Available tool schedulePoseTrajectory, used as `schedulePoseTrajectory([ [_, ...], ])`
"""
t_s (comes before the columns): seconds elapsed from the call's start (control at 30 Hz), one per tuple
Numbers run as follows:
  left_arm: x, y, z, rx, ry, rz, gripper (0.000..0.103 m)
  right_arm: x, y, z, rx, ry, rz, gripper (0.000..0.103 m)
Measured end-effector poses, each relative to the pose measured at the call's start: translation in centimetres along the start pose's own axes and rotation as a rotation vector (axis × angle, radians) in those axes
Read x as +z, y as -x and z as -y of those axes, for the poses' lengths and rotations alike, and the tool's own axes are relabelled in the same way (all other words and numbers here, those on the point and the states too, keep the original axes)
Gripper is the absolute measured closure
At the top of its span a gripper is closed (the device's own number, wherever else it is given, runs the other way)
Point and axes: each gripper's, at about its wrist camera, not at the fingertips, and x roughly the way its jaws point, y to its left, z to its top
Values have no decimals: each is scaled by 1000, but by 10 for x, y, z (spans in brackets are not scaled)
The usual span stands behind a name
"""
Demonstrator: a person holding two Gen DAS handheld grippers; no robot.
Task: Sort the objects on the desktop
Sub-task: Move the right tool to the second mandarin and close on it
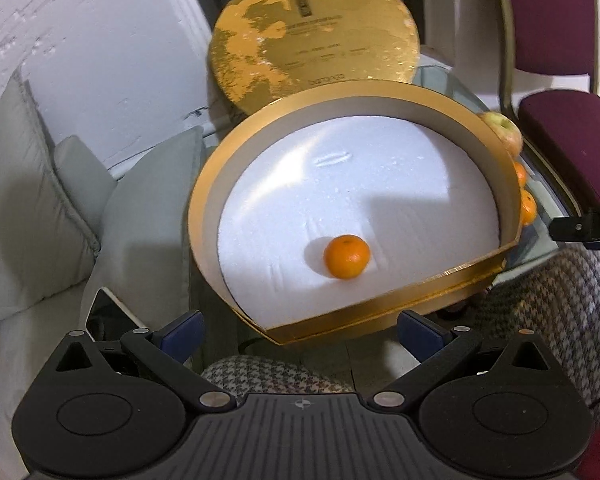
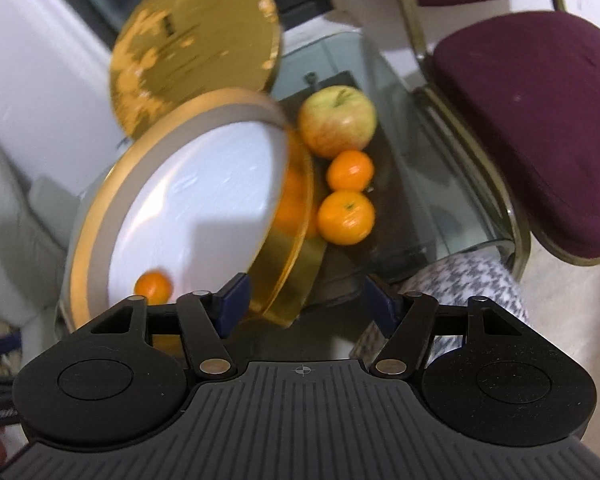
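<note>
Both grippers are empty with jaws spread wide: the left gripper (image 1: 300,330) hangs short of the near rim of the gold box (image 1: 204,184), and the right gripper (image 2: 304,300) hangs back from the fruit on the glass table (image 2: 420,152). One tangerine (image 1: 346,256) already lies in the box on the white foam liner (image 1: 340,184), just ahead of the left gripper and slightly to its right. Ahead of the right gripper, beside the box wall, sit two more tangerines, the nearer one (image 2: 346,217) and the farther one (image 2: 349,170) touching or nearly so, with an apple (image 2: 337,120) beyond them. The step in hand appears to be fetching the next fruit with the right gripper. To do it well, take the nearer tangerine first, straddle its widest part with the fingers clear of its neighbour, close gently since the peel is soft, lift above the rim and set it down apart from the one inside. The right view is blurred, so contact between fruits and box is uncertain; orange patches on the wall look like reflections. The gold lid (image 1: 314,32) stands behind; its support is hidden, and the left view shows the outside fruit only as slivers
</note>
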Motion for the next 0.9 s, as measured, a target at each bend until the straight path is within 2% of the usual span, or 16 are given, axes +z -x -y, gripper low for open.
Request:
schedulePoseTrajectory([
  [0.2, 10, -8, -7, 18, 46, -19, 1, 22, -20, 25, -28, -124, 28, 40],
  [0.53, 24, -18, 11, -1, -34, -29, 1, 46, -66, 48, -6, -276, -33, 40],
  [0.9, 27, -28, 10, 4, -36, -60, 1, 57, -93, 47, -13, -293, -90, 40],
])
